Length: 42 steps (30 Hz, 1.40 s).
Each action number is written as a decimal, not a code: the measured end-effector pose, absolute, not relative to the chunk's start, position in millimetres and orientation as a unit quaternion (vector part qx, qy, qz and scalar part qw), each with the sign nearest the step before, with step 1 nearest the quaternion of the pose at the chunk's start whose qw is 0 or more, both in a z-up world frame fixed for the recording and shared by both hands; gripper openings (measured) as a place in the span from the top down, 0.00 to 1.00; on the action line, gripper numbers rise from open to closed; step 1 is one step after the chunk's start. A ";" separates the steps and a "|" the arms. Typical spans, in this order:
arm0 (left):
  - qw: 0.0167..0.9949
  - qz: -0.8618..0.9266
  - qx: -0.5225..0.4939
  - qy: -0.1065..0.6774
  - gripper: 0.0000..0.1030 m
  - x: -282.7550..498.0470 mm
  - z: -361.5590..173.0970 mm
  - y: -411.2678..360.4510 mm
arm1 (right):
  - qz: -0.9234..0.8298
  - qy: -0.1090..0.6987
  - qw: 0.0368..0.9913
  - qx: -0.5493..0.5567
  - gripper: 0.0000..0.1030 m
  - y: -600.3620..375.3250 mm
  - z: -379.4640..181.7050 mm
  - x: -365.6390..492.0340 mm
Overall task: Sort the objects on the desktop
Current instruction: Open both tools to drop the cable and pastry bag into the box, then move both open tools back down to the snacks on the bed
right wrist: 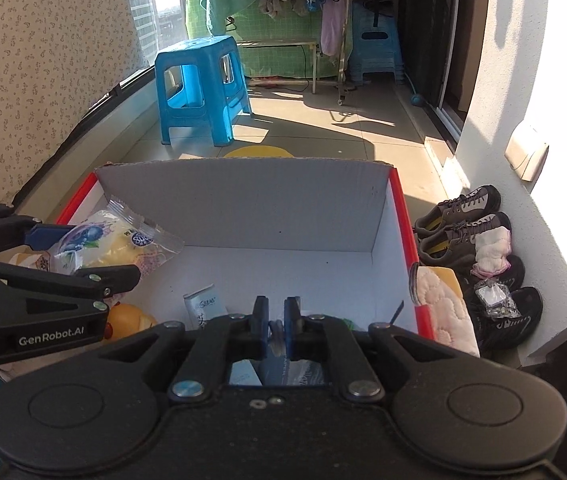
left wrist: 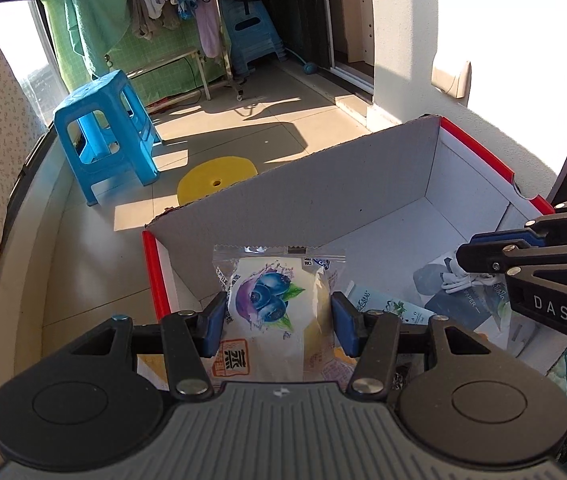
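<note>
A white cardboard box with red edges (left wrist: 479, 152) stands open in front of me; it also shows in the right wrist view (right wrist: 403, 216). My left gripper (left wrist: 279, 316) is shut on a clear snack packet with a blueberry picture (left wrist: 271, 292), held over the box's near left corner; the packet also shows in the right wrist view (right wrist: 95, 240). My right gripper (right wrist: 276, 320) is nearly shut on a thin grey-blue item (right wrist: 276, 330), low over the box's near side. Inside lie a wet-wipe pack (left wrist: 387, 304), a dark paper pack (left wrist: 463, 300) and a small tube (right wrist: 199, 308).
A yellow toy (right wrist: 127, 320) lies by the box's near left corner. A pink quilted cloth (right wrist: 447, 304) hangs at the box's right edge, with shoes (right wrist: 467, 220) beyond it. A blue stool (right wrist: 199, 88) and a yellow disc (left wrist: 215, 180) stand on the tiled floor behind the box.
</note>
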<state>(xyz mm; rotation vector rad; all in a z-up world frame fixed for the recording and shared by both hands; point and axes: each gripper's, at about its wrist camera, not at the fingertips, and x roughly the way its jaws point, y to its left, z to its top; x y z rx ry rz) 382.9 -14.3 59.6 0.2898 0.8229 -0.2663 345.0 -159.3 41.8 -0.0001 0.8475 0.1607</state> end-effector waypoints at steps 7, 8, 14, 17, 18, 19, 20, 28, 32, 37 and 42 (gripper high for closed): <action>0.896 -0.130 0.147 0.399 0.48 382.3 55.9 -19.3 | 0.077 0.413 0.907 -0.003 0.88 -156.0 40.0 345.0; 0.896 -0.130 0.148 0.398 0.48 381.3 55.9 -19.5 | 0.076 0.412 0.908 -0.002 0.85 -156.0 39.9 345.1; 0.900 -0.129 0.148 0.388 0.34 378.7 61.2 -21.0 | 0.078 0.409 0.909 0.003 0.78 -160.6 41.5 343.3; 0.907 -0.123 0.146 0.376 0.23 375.0 66.2 -21.3 | 0.071 0.402 0.913 0.007 0.66 -165.4 43.8 341.6; 0.908 -0.121 0.143 0.374 0.23 374.6 68.8 -21.2 | 0.071 0.401 0.914 0.009 0.66 -166.4 44.5 341.1; 0.910 -0.121 0.140 0.372 0.23 374.0 70.4 -20.7 | 0.071 0.399 0.914 0.012 0.66 -168.5 46.3 339.9; 0.910 -0.122 0.138 0.371 0.23 373.4 71.5 -20.3 | 0.072 0.398 0.915 0.014 0.66 -169.6 47.4 339.3; 0.912 -0.118 0.135 0.369 0.23 364.9 81.7 -21.1 | 0.077 0.394 0.916 0.014 0.63 -176.5 58.2 329.8; 0.914 -0.117 0.133 0.365 0.23 356.2 92.4 -20.7 | 0.081 0.389 0.917 0.013 0.63 -177.3 67.1 321.5; 0.917 -0.112 0.137 0.357 0.23 341.2 107.5 -20.5 | 0.085 0.378 0.922 0.004 0.53 -177.1 84.0 307.5; 0.922 -0.110 0.130 0.348 0.23 325.6 125.0 -17.8 | 0.089 0.366 0.926 -0.002 0.47 -179.4 101.2 289.2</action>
